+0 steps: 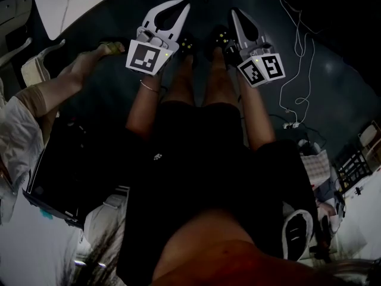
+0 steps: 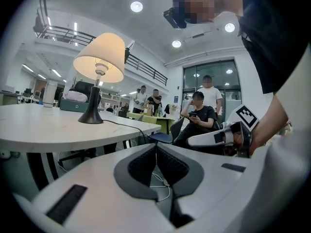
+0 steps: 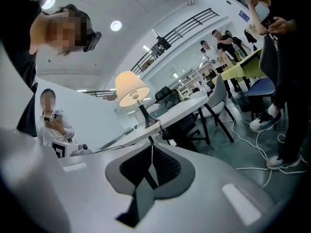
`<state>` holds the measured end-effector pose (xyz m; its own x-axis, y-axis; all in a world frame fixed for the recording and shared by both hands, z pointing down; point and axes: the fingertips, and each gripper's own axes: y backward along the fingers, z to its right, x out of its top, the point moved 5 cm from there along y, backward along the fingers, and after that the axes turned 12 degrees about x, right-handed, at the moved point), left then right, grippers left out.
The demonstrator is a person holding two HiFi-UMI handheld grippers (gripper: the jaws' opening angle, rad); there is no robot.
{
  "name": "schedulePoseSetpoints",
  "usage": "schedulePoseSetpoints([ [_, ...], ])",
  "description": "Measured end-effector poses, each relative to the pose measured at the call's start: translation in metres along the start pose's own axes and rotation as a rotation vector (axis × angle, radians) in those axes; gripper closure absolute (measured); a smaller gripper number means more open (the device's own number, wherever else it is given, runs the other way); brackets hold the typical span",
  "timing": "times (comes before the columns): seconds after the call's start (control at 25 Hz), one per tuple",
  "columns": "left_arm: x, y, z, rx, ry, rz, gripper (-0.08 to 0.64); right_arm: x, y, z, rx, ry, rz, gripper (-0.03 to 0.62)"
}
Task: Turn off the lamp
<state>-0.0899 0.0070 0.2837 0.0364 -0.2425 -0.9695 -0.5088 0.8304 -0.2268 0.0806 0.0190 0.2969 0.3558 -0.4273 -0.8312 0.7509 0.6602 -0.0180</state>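
Observation:
The lamp (image 2: 99, 58) is lit, with a cream shade and a black stem and base, and it stands on a white table (image 2: 43, 127) some way ahead of my left gripper (image 2: 156, 147). That gripper's jaws are shut with nothing between them. In the right gripper view the lamp (image 3: 131, 89) glows on the same table (image 3: 182, 109), further off, beyond my right gripper (image 3: 151, 148), which is also shut and empty. The dark head view shows both grippers side by side, the left gripper (image 1: 181, 6) and the right gripper (image 1: 234, 14), beside the table's edge (image 1: 77, 2).
A black cord (image 2: 127, 124) runs from the lamp's base across the table. Several people sit and stand behind it, one on a chair (image 2: 197, 115). White cables (image 3: 272, 154) trail over the floor. Another person (image 1: 36, 100) and a black case (image 1: 56, 177) are at my left.

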Motion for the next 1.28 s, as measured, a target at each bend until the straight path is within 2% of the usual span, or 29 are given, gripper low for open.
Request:
schedulePoseSetpoints([
  [0.28,-0.037,-0.024,-0.004,0.014,0.013,-0.036,0.554,-0.021,-0.015,0.034,0.018,-0.012,-0.008,0.591],
  [0.68,-0.052,-0.033,-0.013,0.029,0.010,-0.024,0.554,-0.036,-0.037,0.046,0.010,0.000,-0.011,0.577],
  [0.92,-0.044,-0.034,-0.004,0.024,0.002,-0.025,0.552,-0.031,-0.037,0.045,0.008,0.011,-0.023,0.571],
  [1.28,-0.077,-0.057,-0.019,0.027,0.026,-0.043,0.554,-0.062,-0.061,0.080,-0.001,0.010,-0.075,0.554],
])
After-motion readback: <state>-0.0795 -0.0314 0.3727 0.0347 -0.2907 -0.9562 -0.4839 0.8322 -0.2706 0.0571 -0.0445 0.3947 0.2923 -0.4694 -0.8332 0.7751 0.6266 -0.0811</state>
